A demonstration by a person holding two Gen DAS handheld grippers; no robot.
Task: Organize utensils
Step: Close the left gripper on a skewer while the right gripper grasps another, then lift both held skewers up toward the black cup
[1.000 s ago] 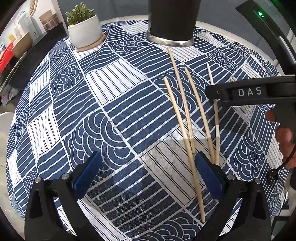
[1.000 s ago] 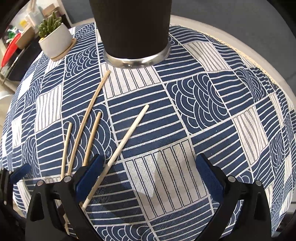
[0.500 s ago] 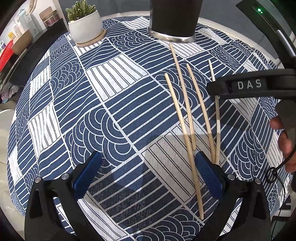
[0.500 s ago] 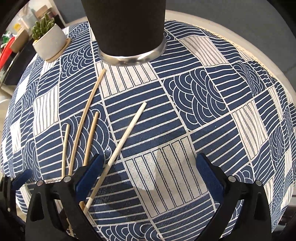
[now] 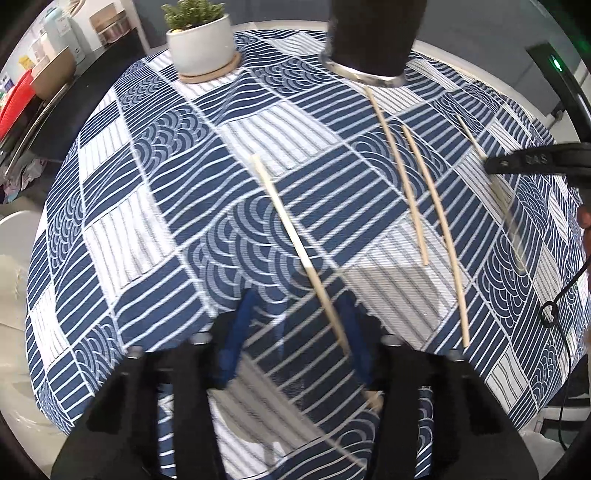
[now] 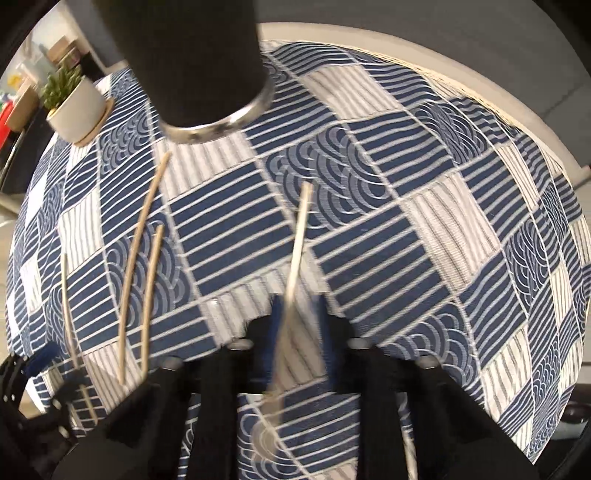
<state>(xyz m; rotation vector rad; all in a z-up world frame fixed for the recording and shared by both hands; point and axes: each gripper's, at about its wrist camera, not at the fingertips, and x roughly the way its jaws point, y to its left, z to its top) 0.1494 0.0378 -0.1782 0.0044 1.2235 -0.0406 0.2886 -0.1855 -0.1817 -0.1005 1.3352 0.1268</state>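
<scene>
I see the table (image 5: pixel 122 206) with four chopsticks and the dark holder (image 6: pixel 192 66) at the far edge. Left gripper (image 5: pixel 295 339): jaws half closed, one chopstick (image 5: pixel 295 251) running between the pads against the right one; grip unclear through blur. Right gripper (image 6: pixel 297 325): jaws narrow, pinching its chopstick (image 6: pixel 297 251), which points toward the holder. Two chopsticks (image 5: pixel 424 192) lie loose on the cloth between the grippers.

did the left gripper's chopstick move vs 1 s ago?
Yes. The chopstick, now between the narrowed fingers of the left gripper, has swung left, away from the two chopsticks lying below the black holder.
</scene>
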